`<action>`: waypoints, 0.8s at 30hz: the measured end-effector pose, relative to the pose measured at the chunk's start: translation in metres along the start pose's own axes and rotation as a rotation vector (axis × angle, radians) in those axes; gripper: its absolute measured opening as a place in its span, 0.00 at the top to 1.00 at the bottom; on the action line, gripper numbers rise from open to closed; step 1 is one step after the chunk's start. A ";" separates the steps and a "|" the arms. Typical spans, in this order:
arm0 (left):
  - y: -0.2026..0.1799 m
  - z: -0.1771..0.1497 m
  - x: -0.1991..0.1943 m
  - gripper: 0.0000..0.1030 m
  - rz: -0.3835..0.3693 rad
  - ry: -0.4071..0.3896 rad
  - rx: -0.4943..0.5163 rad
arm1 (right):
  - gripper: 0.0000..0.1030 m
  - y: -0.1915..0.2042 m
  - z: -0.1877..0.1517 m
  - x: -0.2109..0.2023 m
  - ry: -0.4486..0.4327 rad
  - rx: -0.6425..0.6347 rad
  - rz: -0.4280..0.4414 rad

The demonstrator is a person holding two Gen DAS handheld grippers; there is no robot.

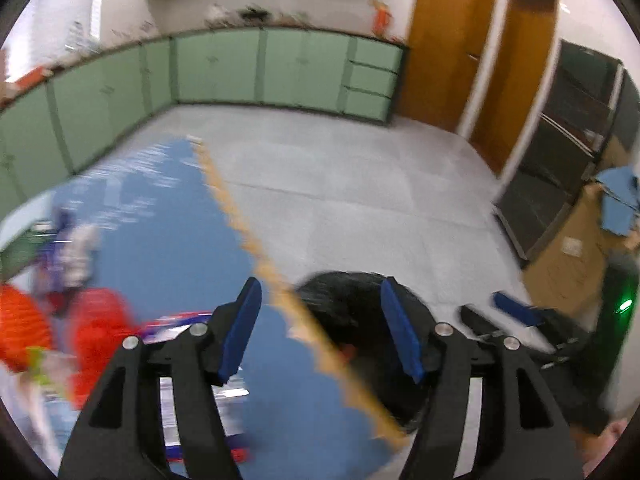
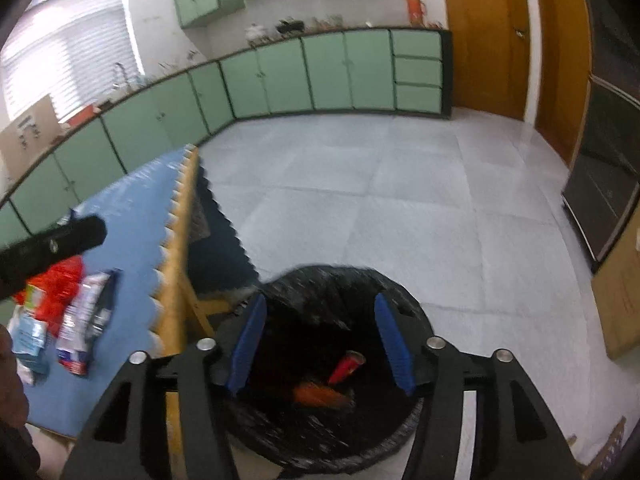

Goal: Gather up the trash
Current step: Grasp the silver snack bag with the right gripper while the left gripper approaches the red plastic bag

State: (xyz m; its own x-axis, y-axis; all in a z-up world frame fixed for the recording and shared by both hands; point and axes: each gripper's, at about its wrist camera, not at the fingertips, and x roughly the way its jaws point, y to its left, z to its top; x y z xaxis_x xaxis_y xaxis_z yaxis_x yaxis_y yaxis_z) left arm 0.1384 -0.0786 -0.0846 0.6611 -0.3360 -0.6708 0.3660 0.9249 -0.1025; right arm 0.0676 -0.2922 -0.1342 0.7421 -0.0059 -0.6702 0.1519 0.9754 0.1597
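Observation:
A black-lined trash bin (image 2: 340, 280) stands on the floor beside the blue-topped table (image 2: 132, 208). Inside it lie a red can (image 2: 346, 366) and an orange piece (image 2: 320, 396). My right gripper (image 2: 320, 344) is open and empty, right above the bin's mouth. My left gripper (image 1: 320, 332) is open and empty over the table's edge, with the bin (image 1: 340, 304) partly behind it. Red wrappers (image 1: 96, 328) and other packets (image 1: 72, 252) lie on the table at left. They also show in the right wrist view as a red wrapper (image 2: 60, 280) and packets (image 2: 86, 320).
Green cabinets (image 2: 280, 76) line the far wall. Wooden doors (image 2: 484, 36) are at the right. A cardboard box (image 1: 576, 256) stands on the floor at right. The other gripper's black body (image 2: 52, 244) crosses the left of the right wrist view.

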 end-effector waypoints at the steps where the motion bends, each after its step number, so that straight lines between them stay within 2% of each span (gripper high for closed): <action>1: 0.014 -0.005 -0.011 0.41 0.053 -0.024 -0.008 | 0.43 0.011 0.002 -0.004 -0.017 -0.009 0.026; 5: 0.060 -0.019 -0.038 0.41 0.189 -0.053 -0.058 | 0.42 0.054 0.005 -0.014 -0.056 -0.045 0.143; 8: 0.090 -0.030 -0.053 0.41 0.283 -0.061 -0.099 | 0.42 0.089 0.005 -0.009 -0.044 -0.071 0.243; 13: 0.132 -0.038 -0.071 0.41 0.361 -0.058 -0.164 | 0.42 0.145 -0.004 0.010 -0.005 -0.161 0.328; 18: 0.152 -0.046 -0.082 0.41 0.379 -0.056 -0.197 | 0.40 0.178 -0.012 0.028 0.050 -0.217 0.347; 20: 0.155 -0.049 -0.085 0.41 0.378 -0.051 -0.204 | 0.36 0.183 -0.018 0.035 0.065 -0.230 0.325; 24: 0.158 -0.053 -0.085 0.41 0.374 -0.049 -0.206 | 0.36 0.188 -0.021 0.053 0.099 -0.233 0.302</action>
State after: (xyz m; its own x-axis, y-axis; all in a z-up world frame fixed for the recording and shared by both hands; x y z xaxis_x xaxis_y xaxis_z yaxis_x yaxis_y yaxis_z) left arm 0.1056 0.1057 -0.0829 0.7557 0.0256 -0.6544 -0.0398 0.9992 -0.0069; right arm 0.1217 -0.1041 -0.1549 0.6625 0.2992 -0.6867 -0.2244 0.9539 0.1992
